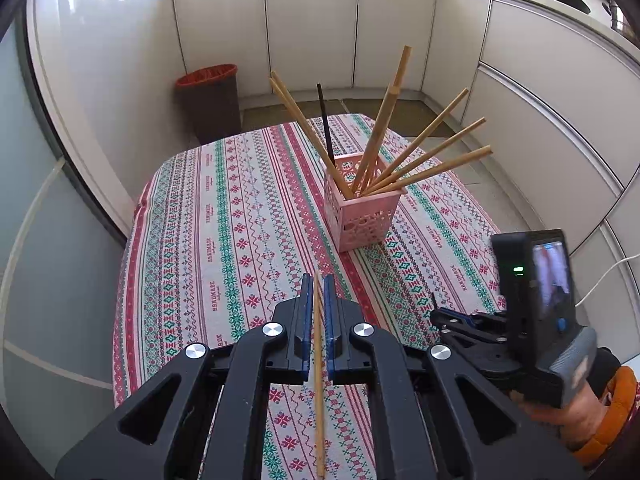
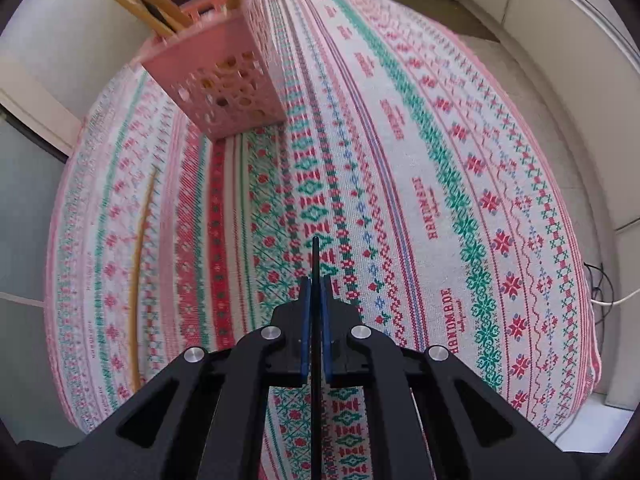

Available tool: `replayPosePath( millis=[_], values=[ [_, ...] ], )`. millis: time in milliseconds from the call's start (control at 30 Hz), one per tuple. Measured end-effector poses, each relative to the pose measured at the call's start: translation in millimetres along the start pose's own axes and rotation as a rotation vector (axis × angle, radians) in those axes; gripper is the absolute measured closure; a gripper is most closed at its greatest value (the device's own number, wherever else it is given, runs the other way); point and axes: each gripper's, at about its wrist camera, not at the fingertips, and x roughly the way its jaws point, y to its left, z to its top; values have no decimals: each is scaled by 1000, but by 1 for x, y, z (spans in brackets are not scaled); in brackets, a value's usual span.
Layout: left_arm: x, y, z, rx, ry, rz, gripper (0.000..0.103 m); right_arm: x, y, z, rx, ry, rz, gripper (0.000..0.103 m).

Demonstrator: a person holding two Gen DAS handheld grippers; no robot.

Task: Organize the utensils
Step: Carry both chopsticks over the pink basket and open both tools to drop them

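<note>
My left gripper (image 1: pixel 318 280) is shut on a wooden chopstick (image 1: pixel 319 380) that runs back between its blue pads, above the near part of the patterned tablecloth (image 1: pixel 224 216). Further back stands a pink perforated basket (image 1: pixel 362 216) holding several wooden chopsticks (image 1: pixel 424 148) and one black chopstick (image 1: pixel 326 128). My right gripper (image 2: pixel 315 280) is shut on a second black chopstick (image 2: pixel 315 256), its tip poking out past the pads over the cloth. The right gripper (image 1: pixel 438 316) also shows low on the right of the left wrist view. The basket (image 2: pixel 224 88) is up and to the left in the right wrist view.
A wooden chopstick (image 2: pixel 138 264) shows over the cloth at the left of the right wrist view; whether it lies on the cloth I cannot tell. A dark bin with a red rim (image 1: pixel 210 100) stands beyond the table. White cabinets (image 1: pixel 312 28) ring the room. A white cable (image 1: pixel 608 276) hangs at the right.
</note>
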Motion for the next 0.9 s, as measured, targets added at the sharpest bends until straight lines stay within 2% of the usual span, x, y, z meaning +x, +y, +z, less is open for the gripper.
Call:
replayPosePath(
  millis=[167, 267, 367, 400, 500, 567, 667, 733, 767, 800, 833, 900],
  values=[
    [0, 4, 1, -26, 23, -66, 98, -47, -17, -10, 33, -118, 97, 98],
    [32, 9, -4, -50, 154, -131, 97, -66, -31, -18, 87, -150, 157, 98],
    [77, 16, -10, -115, 287, -151, 96, -69, -45, -17, 134, -145, 186, 98],
    [89, 18, -11, -138, 322, -159, 92, -70, -48, -15, 145, -144, 197, 98],
    [123, 27, -5, -232, 387, -163, 58, -79, -52, -16, 150, -171, 214, 98],
    [140, 28, 0, -250, 409, -113, 58, -85, -56, -18, 155, -193, 226, 98],
    [165, 20, 0, -241, 458, -79, 58, -89, -63, -21, 161, -211, 238, 98],
    [178, 10, -4, -203, 481, -47, 60, -96, -66, -22, 155, -231, 243, 98],
    [185, 4, -7, -174, 496, -11, 65, -101, -67, -23, 149, -246, 246, 98],
    [183, -1, -7, -136, 462, 36, 79, -104, -67, -23, 146, -256, 247, 98],
    [182, -4, -9, -123, 456, 42, 95, -109, -68, -24, 143, -266, 250, 98],
    [178, -1, -15, -141, 453, -3, 98, -115, -68, -24, 137, -274, 264, 98]
  ],
)
